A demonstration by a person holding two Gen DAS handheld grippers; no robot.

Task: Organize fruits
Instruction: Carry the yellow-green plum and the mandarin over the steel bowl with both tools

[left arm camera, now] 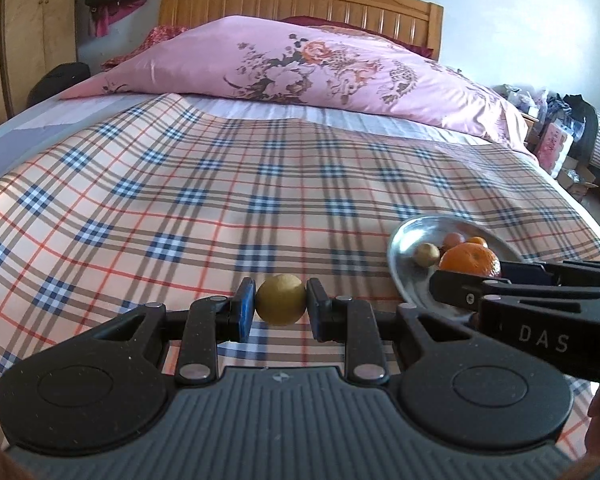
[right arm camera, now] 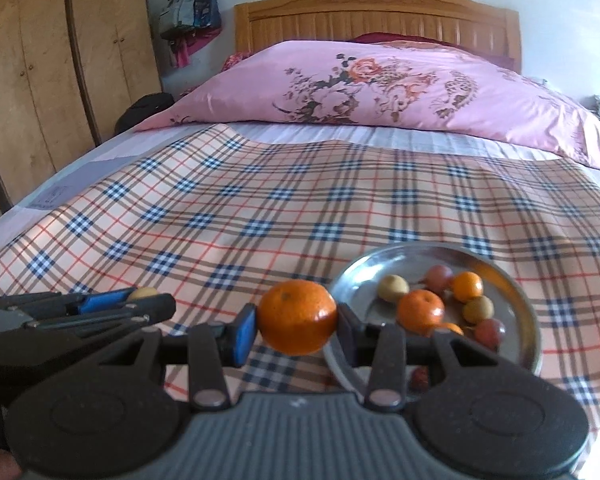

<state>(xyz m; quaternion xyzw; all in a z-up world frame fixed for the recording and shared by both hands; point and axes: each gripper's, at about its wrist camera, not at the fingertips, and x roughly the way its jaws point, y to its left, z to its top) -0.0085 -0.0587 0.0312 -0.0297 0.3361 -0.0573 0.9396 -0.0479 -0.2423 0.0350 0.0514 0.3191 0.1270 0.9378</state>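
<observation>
while both our grippers hover low over the plaid bedspread (left arm camera: 180, 184), each one has a fruit pinched between its pads. our left gripper (left arm camera: 281, 300) is clamped on a round yellow-green fruit (left arm camera: 281, 299), blue pad on one side, dark pad on the other, and it hangs over bare cloth just left of the metal plate (left arm camera: 408, 236). from the right wrist camera we catch that same fruit only as a pale sliver peeking past the left gripper's fingers (right arm camera: 142, 293).

over on the other side, our right gripper (right arm camera: 296, 320) squeezes a mandarin orange (right arm camera: 297, 316), and it sits right at the near-left rim of the plate (right arm camera: 352, 276), fingers straddling the edge. in the left wrist view the mandarin (left arm camera: 470, 262) shows above the dark finger of the right gripper (left arm camera: 470, 280), over the plate.

inside the plate we count a second mandarin (right arm camera: 420, 311), a smaller orange fruit (right arm camera: 467, 286), two yellow-green ones (right arm camera: 393, 288) (right arm camera: 477, 309), and two reddish ones (right arm camera: 438, 276) (right arm camera: 489, 332). a small dark red fruit (right arm camera: 419, 378) shows low between the right gripper's linkages; we cannot tell whether it lies in the plate or on the cloth.

beyond it all, the pink floral quilt (right arm camera: 380, 88) is heaped against the wooden headboard (right arm camera: 376, 8).
</observation>
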